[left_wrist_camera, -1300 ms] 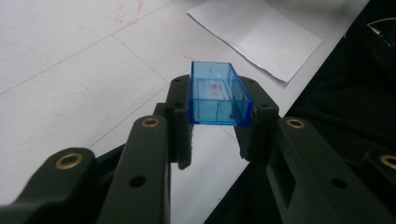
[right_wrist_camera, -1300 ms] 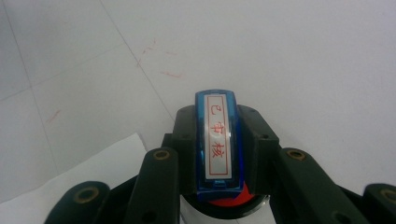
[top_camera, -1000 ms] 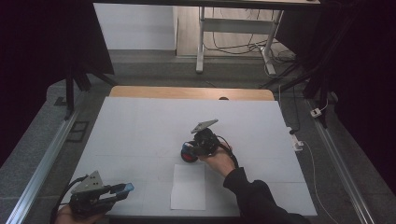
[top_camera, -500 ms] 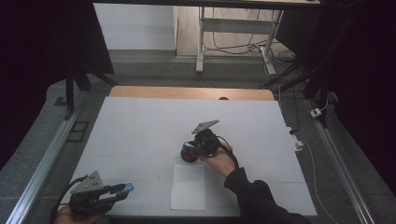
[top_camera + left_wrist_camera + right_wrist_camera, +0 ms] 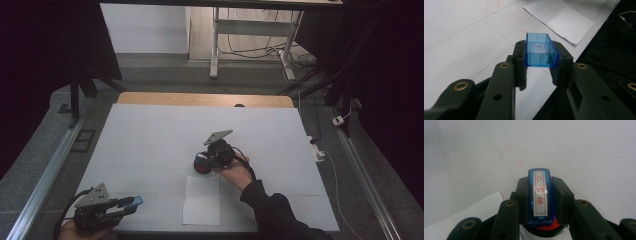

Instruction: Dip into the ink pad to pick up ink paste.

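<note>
The left tool is closed on a clear blue cap, an open-sided box pinched across its narrow width, held at the near left corner of the white surface. The right tool is clamped on a blue stamp, its face with red characters turned up toward the camera in the right gripper view, and it sits over a round red ink pad near the middle of the surface, just beyond a white sheet of paper.

The likely next step is inking the stamp and then pressing it on the paper. The main risk is that the stamp, gripped only along its slim sides, twists or slides between the jaws when pushed down, giving a smeared or partial print. A tilted approach would ink one edge only. The pad's tin could skid on the smooth surface, since nothing holds it down. The paper is loose too and may lift with the stamp. Whether the stamp now touches the pad I cannot tell, as the tool hides the contact. The cap's thin walls could also pop free if squeezed harder.
</note>
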### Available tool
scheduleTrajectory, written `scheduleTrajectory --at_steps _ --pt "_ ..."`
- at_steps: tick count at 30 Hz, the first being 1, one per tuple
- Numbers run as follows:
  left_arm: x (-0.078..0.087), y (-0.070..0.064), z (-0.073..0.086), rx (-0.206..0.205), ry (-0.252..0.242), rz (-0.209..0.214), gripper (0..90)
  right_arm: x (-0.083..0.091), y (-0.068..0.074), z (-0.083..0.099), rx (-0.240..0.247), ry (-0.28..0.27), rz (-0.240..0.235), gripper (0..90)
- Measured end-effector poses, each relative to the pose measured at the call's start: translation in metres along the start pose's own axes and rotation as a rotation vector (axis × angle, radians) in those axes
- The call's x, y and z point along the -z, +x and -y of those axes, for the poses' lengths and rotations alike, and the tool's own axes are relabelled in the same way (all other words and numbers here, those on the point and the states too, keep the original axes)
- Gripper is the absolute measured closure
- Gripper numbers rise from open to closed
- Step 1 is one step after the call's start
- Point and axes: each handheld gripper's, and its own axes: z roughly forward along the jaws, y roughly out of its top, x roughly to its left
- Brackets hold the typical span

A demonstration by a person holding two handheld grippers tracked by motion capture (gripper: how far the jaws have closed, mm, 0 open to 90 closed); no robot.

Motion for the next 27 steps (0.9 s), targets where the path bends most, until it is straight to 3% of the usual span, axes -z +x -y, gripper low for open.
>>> scheduleTrajectory --at_steps 11,18,27 --pt "0.000 0.000 0.000 0.003 -0.006 0.001 68.1 0.007 0.003 -0.003 0.019 -0.022 0.012 70.5" --pt "0.000 0.000 0.000 0.003 -0.005 0.000 68.1 0.022 0.005 -0.006 0.008 -0.058 -0.015 70.5" --pt "0.000 0.000 0.000 0.002 -0.005 -0.001 68.1 0.043 0.017 -0.008 0.041 -0.089 -0.039 70.6"
